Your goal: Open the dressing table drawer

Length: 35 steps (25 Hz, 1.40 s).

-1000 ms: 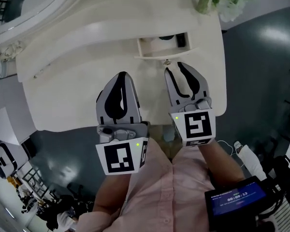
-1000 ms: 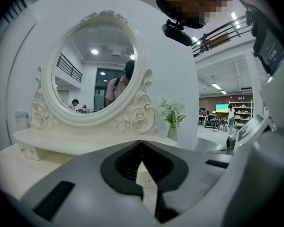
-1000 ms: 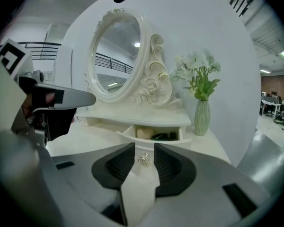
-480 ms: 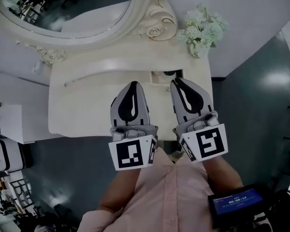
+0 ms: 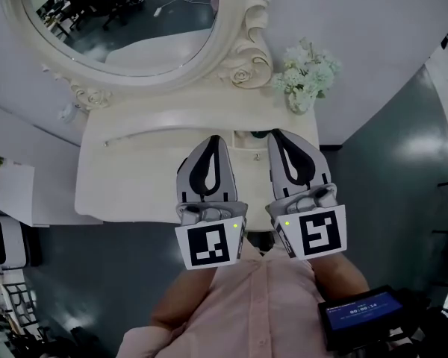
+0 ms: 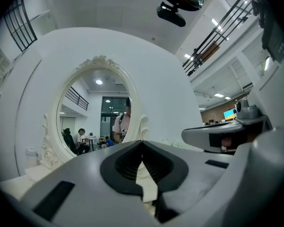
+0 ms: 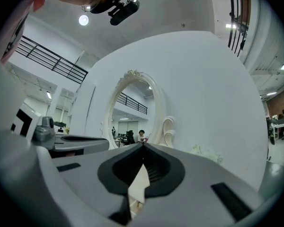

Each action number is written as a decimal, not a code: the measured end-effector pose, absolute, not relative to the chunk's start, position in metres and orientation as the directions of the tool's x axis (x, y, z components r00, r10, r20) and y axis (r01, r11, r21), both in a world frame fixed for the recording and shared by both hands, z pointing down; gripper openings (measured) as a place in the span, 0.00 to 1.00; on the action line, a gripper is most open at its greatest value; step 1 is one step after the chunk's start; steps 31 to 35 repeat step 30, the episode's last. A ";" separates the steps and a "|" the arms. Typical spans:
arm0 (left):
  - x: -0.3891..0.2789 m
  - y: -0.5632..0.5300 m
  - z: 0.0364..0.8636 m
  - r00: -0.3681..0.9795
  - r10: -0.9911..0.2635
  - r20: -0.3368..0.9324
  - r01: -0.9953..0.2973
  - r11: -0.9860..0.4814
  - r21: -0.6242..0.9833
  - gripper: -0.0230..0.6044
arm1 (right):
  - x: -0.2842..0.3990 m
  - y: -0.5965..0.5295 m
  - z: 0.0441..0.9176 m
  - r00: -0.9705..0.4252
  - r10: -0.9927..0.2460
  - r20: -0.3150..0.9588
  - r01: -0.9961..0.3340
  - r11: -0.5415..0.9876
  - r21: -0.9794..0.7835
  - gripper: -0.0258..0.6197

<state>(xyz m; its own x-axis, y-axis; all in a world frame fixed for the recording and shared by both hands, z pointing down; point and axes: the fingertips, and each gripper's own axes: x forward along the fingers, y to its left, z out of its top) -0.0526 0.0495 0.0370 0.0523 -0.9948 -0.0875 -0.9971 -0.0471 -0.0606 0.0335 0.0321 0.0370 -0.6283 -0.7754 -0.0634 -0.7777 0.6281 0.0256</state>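
Note:
The cream dressing table (image 5: 134,177) stands below me, and its small drawer (image 5: 250,136) is pulled out a little, with dark items inside. Both grippers hang side by side above the table front, pointing level at the mirror. My left gripper (image 5: 214,140) is shut with nothing in it, its tips meeting in the left gripper view (image 6: 142,141). My right gripper (image 5: 276,135) is also shut and empty, and its tips touch in the right gripper view (image 7: 143,144). Neither gripper touches the drawer, which the right gripper partly hides.
An ornate oval mirror (image 5: 127,28) rises behind the table and shows in the gripper views (image 6: 99,112) (image 7: 137,112). A vase of pale flowers (image 5: 302,77) stands at the table's back right. A small screen (image 5: 358,312) hangs at my lower right. Dark floor surrounds the table.
Both grippers have risen from the table front to mirror height. The right gripper's jaws, open near the drawer knob before, have closed empty. The head view has tilted up, showing the mirror.

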 end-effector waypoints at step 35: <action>-0.068 0.047 0.053 0.048 -0.998 -0.045 -0.997 -0.045 -0.066 0.07 | 0.013 0.029 0.045 -0.633 -0.772 -0.059 -0.774 0.631 0.040 0.07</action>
